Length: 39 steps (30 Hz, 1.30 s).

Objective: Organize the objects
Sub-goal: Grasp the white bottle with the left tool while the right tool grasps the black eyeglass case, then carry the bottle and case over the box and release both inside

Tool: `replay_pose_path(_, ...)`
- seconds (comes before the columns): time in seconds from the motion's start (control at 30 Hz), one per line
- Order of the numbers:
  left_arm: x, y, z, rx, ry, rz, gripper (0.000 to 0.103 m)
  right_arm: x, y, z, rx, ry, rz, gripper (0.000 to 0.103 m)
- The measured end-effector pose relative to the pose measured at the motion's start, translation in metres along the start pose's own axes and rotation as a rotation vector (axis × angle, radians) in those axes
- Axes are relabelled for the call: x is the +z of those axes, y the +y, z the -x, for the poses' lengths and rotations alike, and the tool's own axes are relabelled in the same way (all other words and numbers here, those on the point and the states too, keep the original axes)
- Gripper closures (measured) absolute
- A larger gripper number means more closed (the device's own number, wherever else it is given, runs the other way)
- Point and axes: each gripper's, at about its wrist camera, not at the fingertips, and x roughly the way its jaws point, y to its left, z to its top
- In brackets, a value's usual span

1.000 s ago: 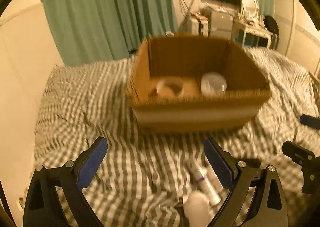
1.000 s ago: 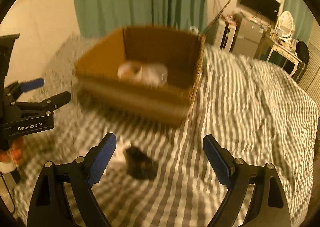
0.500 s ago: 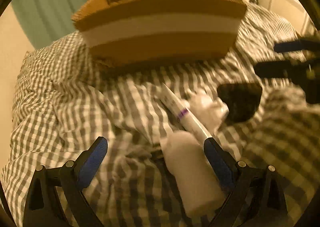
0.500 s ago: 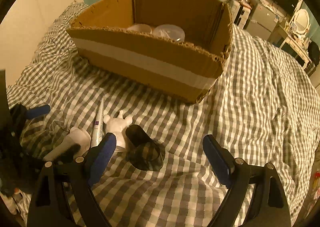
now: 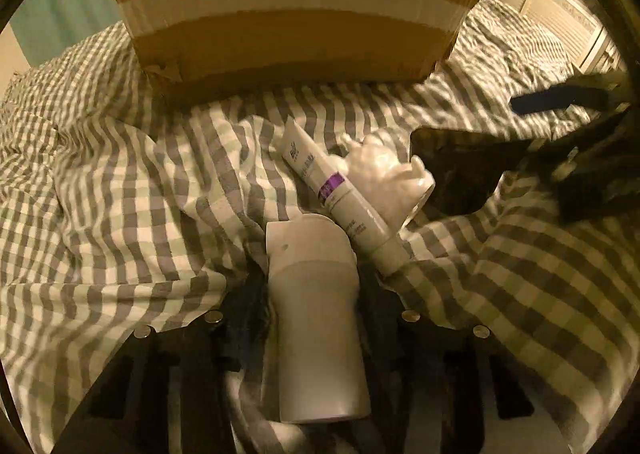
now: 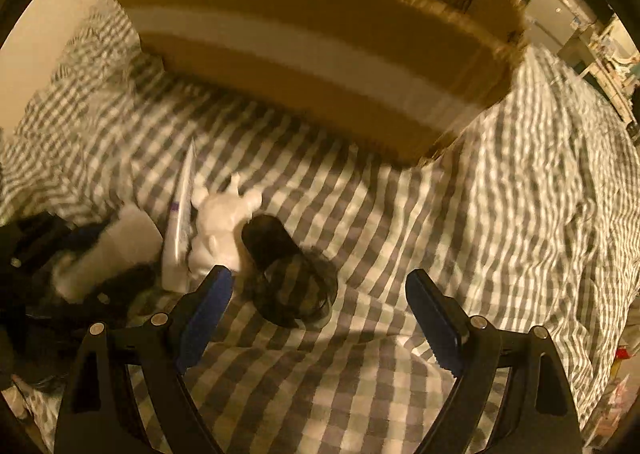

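On my left wrist view, the box [image 5: 296,14] fills the top, a pale tape band across its near wall, sitting on the checked bedspread [image 5: 120,182]. Just short of it lie the tube [image 5: 336,194], running diagonally with a purple band, and the white figurine [image 5: 384,174] touching the tube's far side. A dark cup [image 5: 456,170] lies on its side right of the figurine. The right gripper's blurred fingers [image 5: 560,98] reach in from the right edge above that cup. My left gripper [image 5: 316,310] has its fingers closed in against a white bottle [image 5: 316,318], which lies lengthwise between them, cap end pointing toward the tube and nearly touching it. The bottle is plain, smooth, with a paler angled cap.

On my right wrist view, the box [image 6: 320,54] again spans the top, smeared by motion. The dark cup [image 6: 288,270] lies on the bedspread [image 6: 480,214] just ahead of my right gripper [image 6: 320,314], whose blue-padded fingers [image 6: 208,302] stand wide apart with nothing between them. The left pad is nearly beside the cup and the figurine [image 6: 220,226]. The tube [image 6: 180,222] lies left of the figurine, and the bottle [image 6: 116,250] is farther left, blurred, in the left gripper [image 6: 80,254] at the frame's left edge.
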Motion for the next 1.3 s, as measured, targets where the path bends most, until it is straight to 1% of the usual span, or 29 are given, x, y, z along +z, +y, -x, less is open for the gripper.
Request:
replay_pose_path(0.07,0.003,-0.002,0.013,-0.010,-0.039,-0.011,0.058,0.001,0.002,-0.011,-0.005,0.044,0.020,0.015)
replay_pose_path(0.13,0.005,-0.005,0.029,-0.037,-0.075,-0.018,0.058,0.003,0.003,-0.021,-0.014,0.083,0.032,0.015)
replay_pose_path(0.23,0.006,0.000,0.038,-0.063,-0.086,0.001,0.058,0.007,0.007,-0.034,-0.025,0.126,0.059,0.018)
replay_pose_path(0.3,0.009,0.005,0.040,-0.080,-0.085,0.027,0.058,0.009,0.012,-0.045,-0.027,0.161,0.087,0.025)
replay_pose_path(0.33,0.010,0.007,0.042,-0.094,-0.084,0.039,0.058,0.011,0.014,-0.049,-0.023,0.172,0.098,0.026)
replay_pose_path(0.37,0.010,0.010,0.048,-0.099,-0.087,0.044,0.058,0.012,0.018,-0.052,-0.022,0.182,0.113,0.032)
replay_pose_path(0.4,0.009,0.011,0.050,-0.099,-0.091,0.044,0.058,0.013,0.021,-0.055,-0.020,0.190,0.129,0.041)
replay_pose_path(0.47,0.010,0.008,0.057,-0.094,-0.106,0.037,0.058,0.014,0.027,-0.059,-0.030,0.205,0.158,0.041)
replay_pose_path(0.53,0.010,0.008,0.061,-0.080,-0.112,0.030,0.059,0.014,0.029,-0.056,-0.048,0.194,0.169,0.042)
replay_pose_path(0.57,0.008,0.009,0.062,-0.078,-0.112,0.032,0.062,0.013,0.029,-0.051,-0.054,0.178,0.167,0.042)
replay_pose_path(0.6,0.008,0.011,0.063,-0.076,-0.111,0.037,0.067,0.013,0.027,-0.043,-0.065,0.154,0.152,0.042)
replay_pose_path(0.63,0.007,0.013,0.065,-0.070,-0.107,0.042,0.078,0.013,0.025,-0.035,-0.071,0.127,0.138,0.042)
replay_pose_path(0.77,0.003,0.020,0.065,-0.094,-0.095,0.053,0.079,0.012,0.011,0.002,-0.085,0.013,0.057,0.042)
replay_pose_path(0.9,-0.005,0.017,0.053,-0.100,-0.050,0.063,0.079,0.009,0.003,0.027,-0.104,-0.053,-0.007,0.042)
replay_pose_path(1.0,-0.006,0.012,0.056,-0.081,-0.061,0.055,0.073,0.008,0.005,0.037,-0.116,-0.082,-0.019,0.042)
replay_pose_path(1.03,-0.004,0.010,0.057,-0.071,-0.066,0.042,0.062,0.007,0.004,0.040,-0.120,-0.093,-0.021,0.042)
replay_pose_path(1.07,-0.003,0.008,0.057,-0.062,-0.066,0.033,0.041,0.001,0.004,0.042,-0.119,-0.102,-0.023,0.042)
replay_pose_path(1.1,-0.003,0.006,0.056,-0.047,-0.068,0.027,0.035,0.000,0.003,0.044,-0.117,-0.110,-0.025,0.042)
replay_pose_path(1.17,-0.003,0.005,0.047,-0.036,-0.053,0.019,0.033,0.002,0.004,0.044,-0.108,-0.123,-0.033,0.042)
replay_pose_path(1.23,-0.003,0.006,0.036,-0.036,-0.016,0.031,0.033,-0.002,0.007,0.043,-0.100,-0.132,-0.057,0.042)
replay_pose_path(1.3,-0.004,0.008,0.024,-0.030,0.019,0.041,0.033,-0.002,-0.001,0.045,-0.086,-0.138,-0.066,0.042)
